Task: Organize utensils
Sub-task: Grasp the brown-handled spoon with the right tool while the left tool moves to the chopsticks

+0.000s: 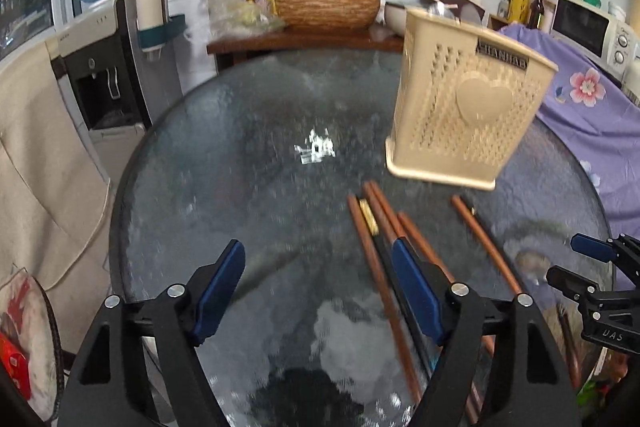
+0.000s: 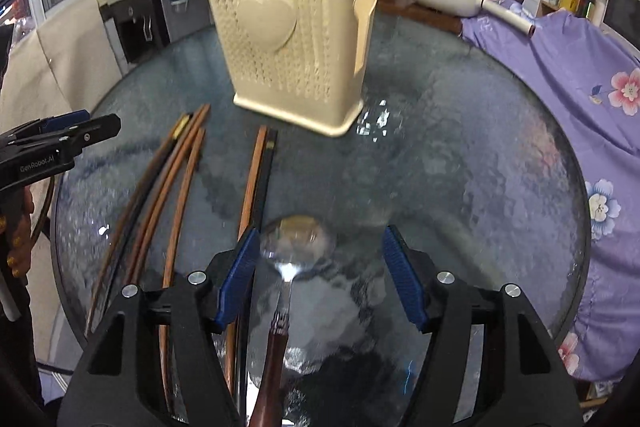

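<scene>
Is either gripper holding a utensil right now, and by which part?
Neither holds anything. The left gripper is open over bare table; the right gripper is open, with the spoon lying between its pads, untouched.

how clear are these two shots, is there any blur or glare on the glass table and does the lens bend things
Left wrist view: the table is smeared by motion blur, with a bright glare patch; the chopsticks are soft-edged. Right wrist view: the spoon bowl is blurred, glints sit beside the basket, and the fisheye bows the chopsticks. Both views darken at the corners; the tongs look sharpest.
</scene>
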